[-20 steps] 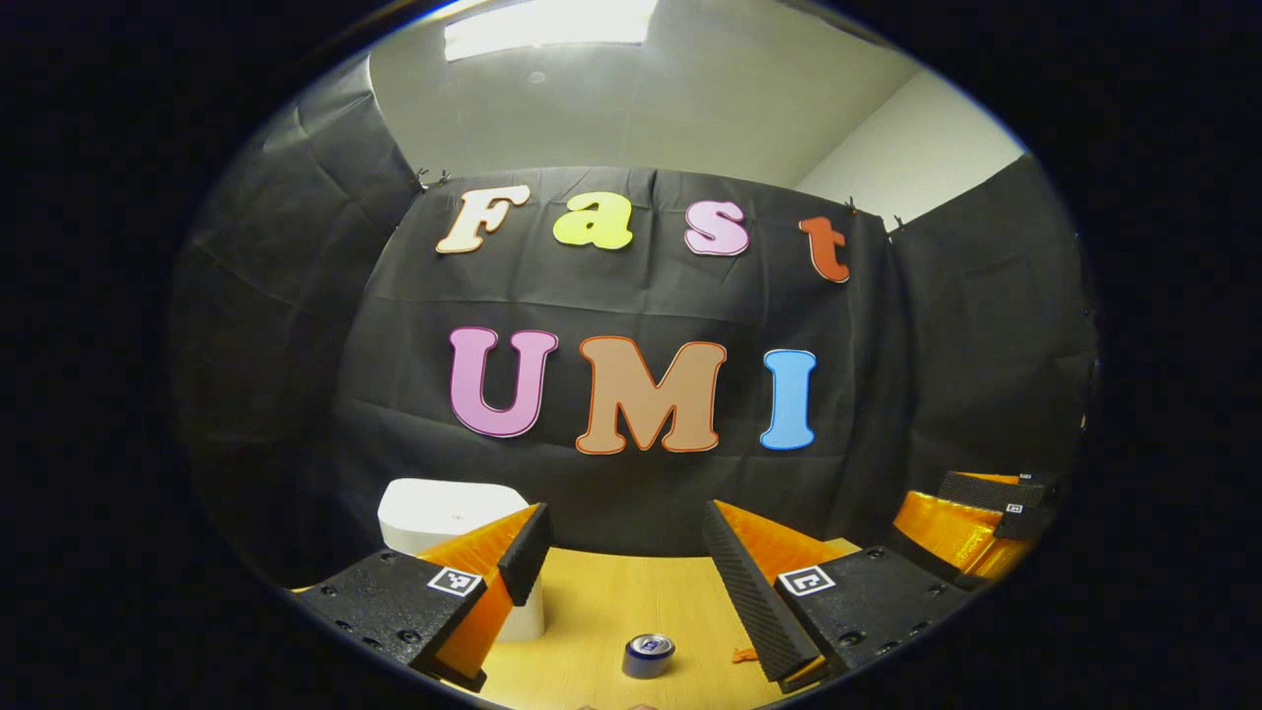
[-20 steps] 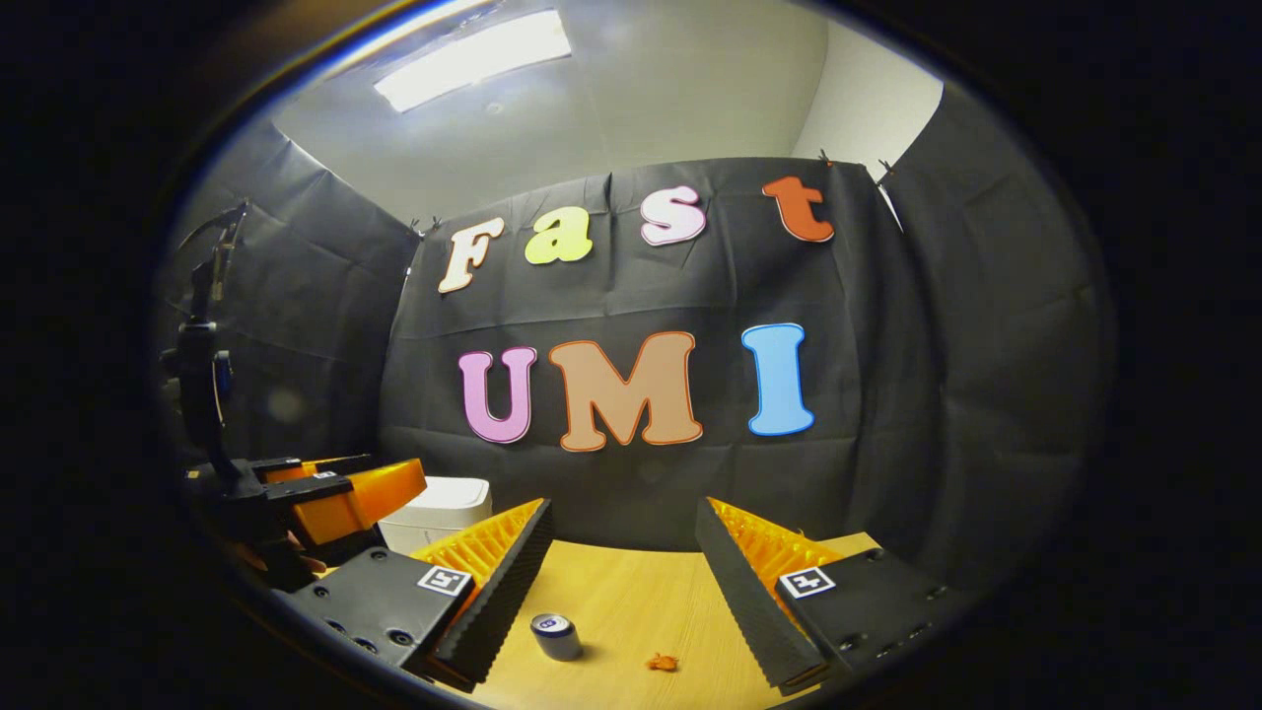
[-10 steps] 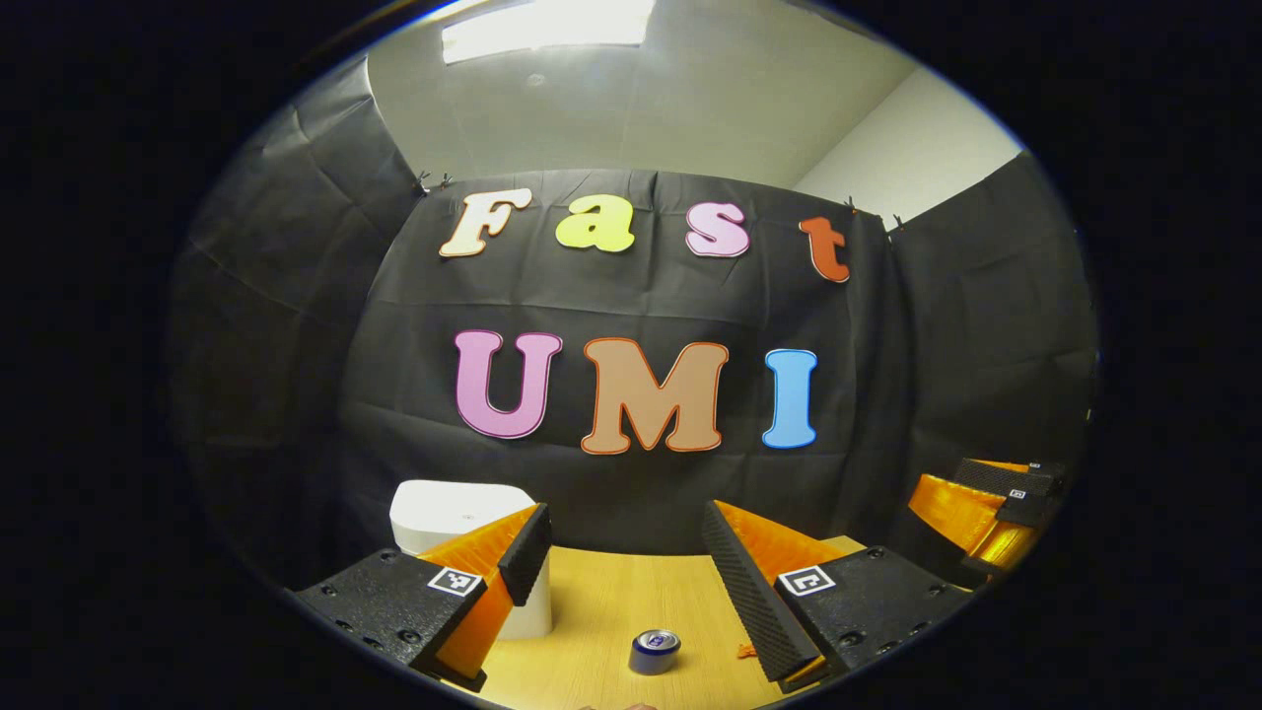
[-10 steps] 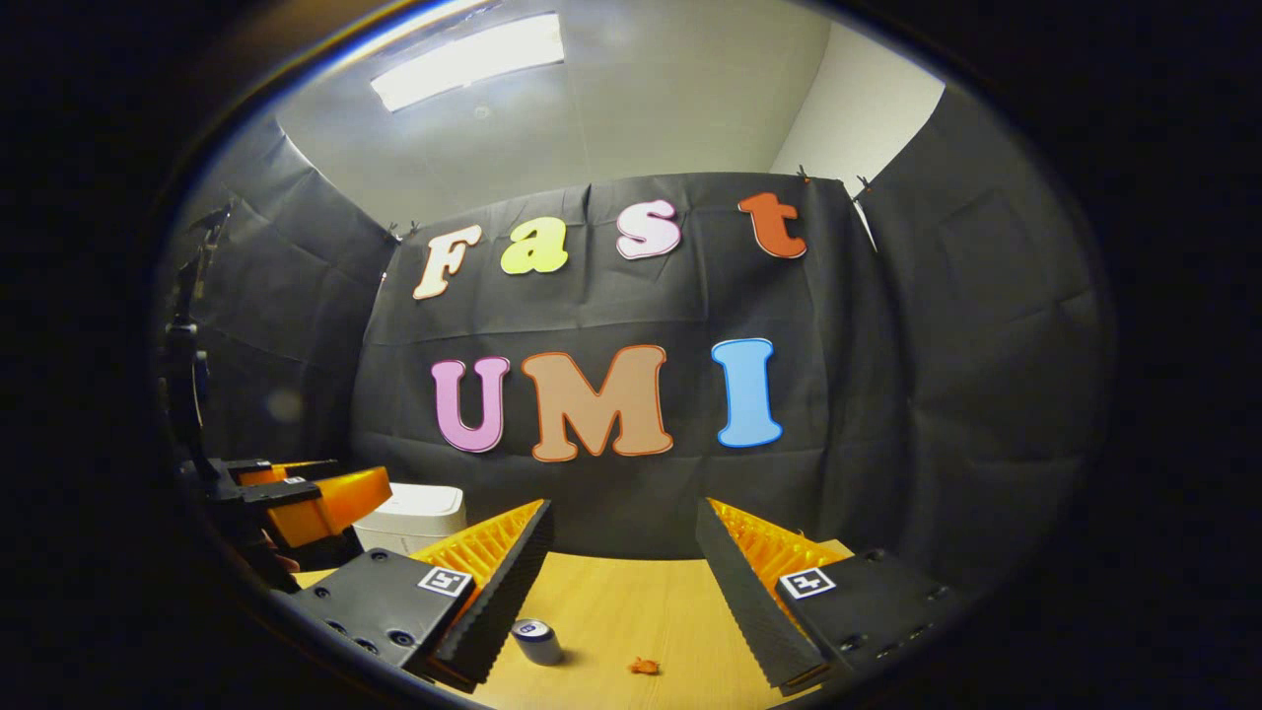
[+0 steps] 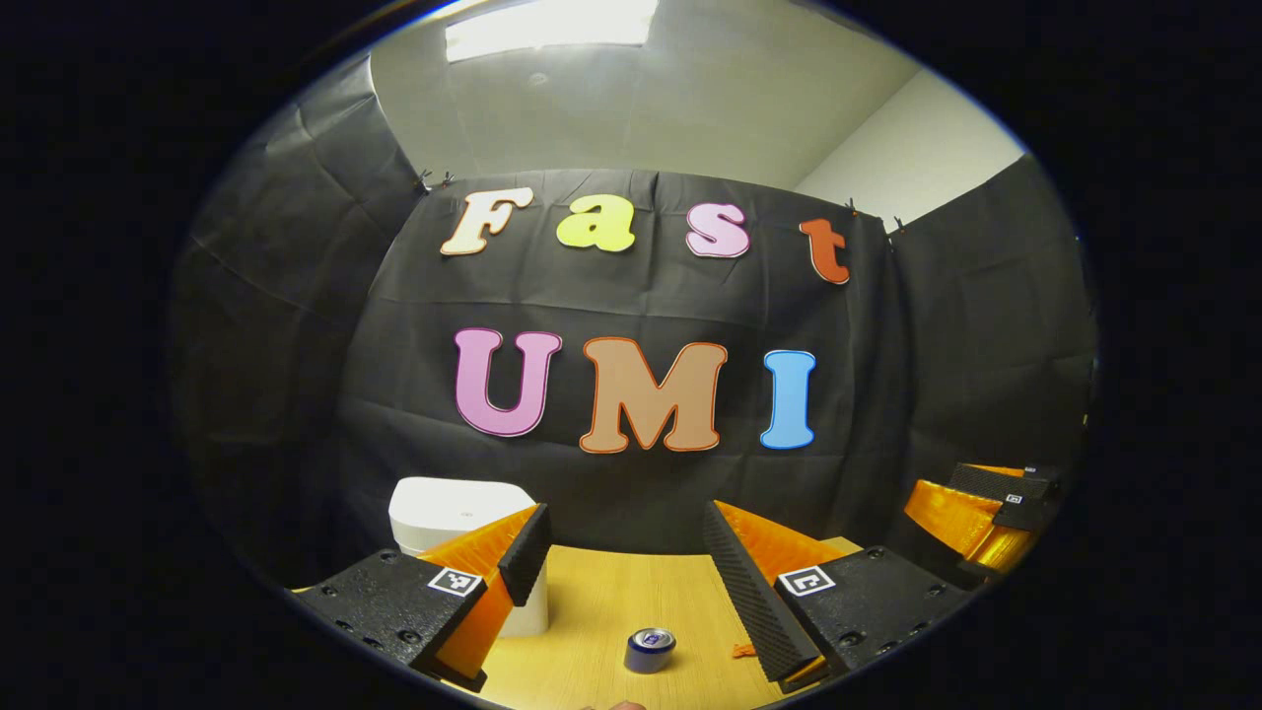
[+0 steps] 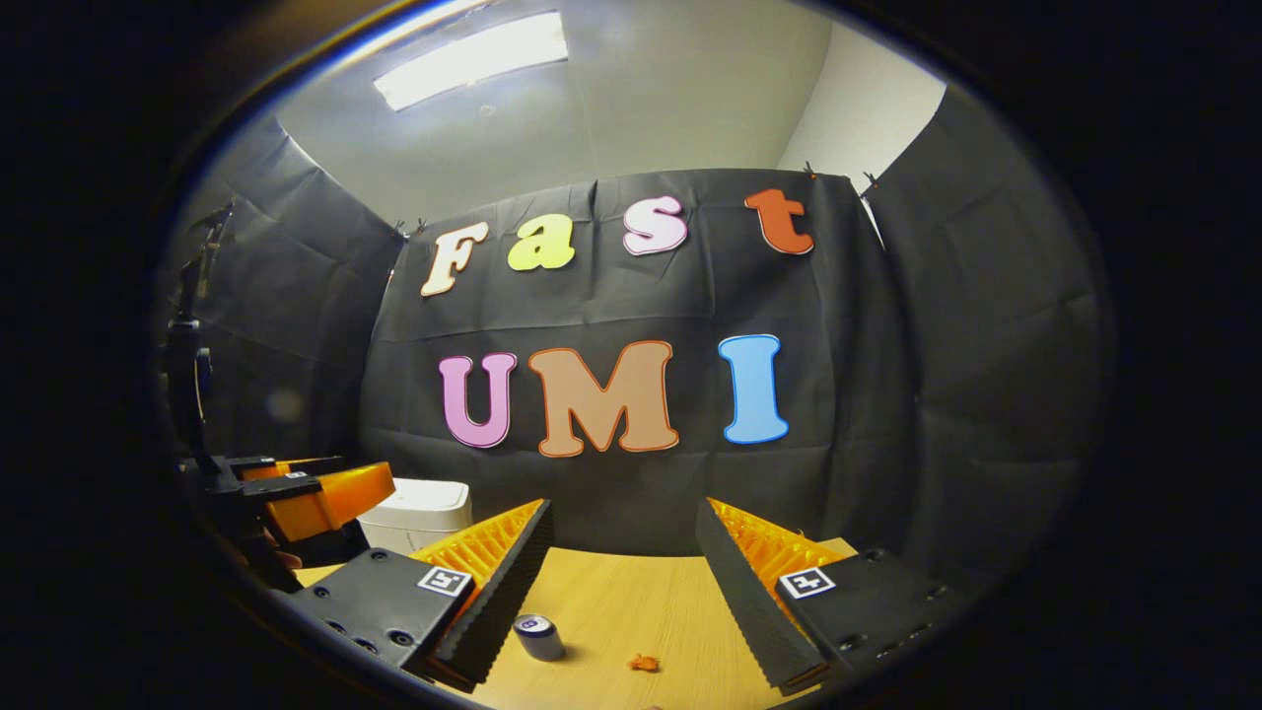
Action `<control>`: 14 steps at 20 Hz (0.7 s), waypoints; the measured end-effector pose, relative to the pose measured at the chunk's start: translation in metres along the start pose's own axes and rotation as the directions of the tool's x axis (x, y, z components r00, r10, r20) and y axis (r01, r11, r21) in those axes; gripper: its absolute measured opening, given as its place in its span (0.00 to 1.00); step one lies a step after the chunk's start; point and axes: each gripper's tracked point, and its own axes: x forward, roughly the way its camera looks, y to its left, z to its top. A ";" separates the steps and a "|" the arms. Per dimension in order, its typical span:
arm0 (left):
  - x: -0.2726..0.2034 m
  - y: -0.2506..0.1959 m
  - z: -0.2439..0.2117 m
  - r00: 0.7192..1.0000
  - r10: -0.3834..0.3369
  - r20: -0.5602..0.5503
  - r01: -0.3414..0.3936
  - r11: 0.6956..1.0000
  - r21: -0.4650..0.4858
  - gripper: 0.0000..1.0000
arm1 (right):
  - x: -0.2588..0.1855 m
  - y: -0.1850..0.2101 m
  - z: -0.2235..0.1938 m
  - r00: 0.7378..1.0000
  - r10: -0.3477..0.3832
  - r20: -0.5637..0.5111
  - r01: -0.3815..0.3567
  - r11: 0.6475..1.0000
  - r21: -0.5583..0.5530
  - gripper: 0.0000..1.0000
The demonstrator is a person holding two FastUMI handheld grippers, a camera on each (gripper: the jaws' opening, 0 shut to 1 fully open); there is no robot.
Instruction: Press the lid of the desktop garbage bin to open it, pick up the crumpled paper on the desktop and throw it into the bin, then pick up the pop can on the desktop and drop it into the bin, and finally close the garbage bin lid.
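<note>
Both grippers, left [image 5: 623,552] and right [image 6: 623,552], gape empty above the table [image 6: 631,602]; bin [image 5: 449,513] closed, can [image 5: 650,650] and paper [image 6: 645,664] apart.

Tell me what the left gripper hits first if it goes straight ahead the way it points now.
Probably the black cloth wall. The open left gripper points above the pop can, with the white bin off to its left; depth is unclear.

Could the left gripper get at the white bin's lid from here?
Probably yes: the left gripper is open, nothing lies between it and the closed bin ahead to its left.
</note>
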 end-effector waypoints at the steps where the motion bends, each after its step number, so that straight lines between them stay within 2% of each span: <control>1: 0.000 -0.001 0.000 1.000 0.001 -0.003 -0.001 1.000 -0.002 0.93 | 0.000 0.000 -0.001 1.000 0.001 -0.004 -0.001 1.000 -0.001 0.97; 5: 0.001 -0.002 -0.001 1.000 0.011 -0.004 -0.011 1.000 0.002 0.93 | 0.002 -0.001 0.000 1.000 0.006 -0.003 -0.006 1.000 -0.013 0.97; 6: 0.001 -0.001 -0.001 1.000 0.014 -0.005 -0.014 1.000 0.002 0.93 | 0.001 -0.003 0.000 1.000 0.006 0.000 -0.006 1.000 -0.019 1.00; 8: 0.001 -0.003 -0.002 1.000 0.019 -0.010 -0.019 1.000 0.002 0.93 | 0.001 -0.002 0.000 1.000 0.016 0.003 -0.016 1.000 -0.019 0.97; 14: 0.002 -0.002 -0.005 0.999 0.038 -0.018 -0.038 0.999 0.022 0.93 | 0.002 -0.002 -0.001 1.000 0.027 0.002 -0.027 0.999 -0.017 0.97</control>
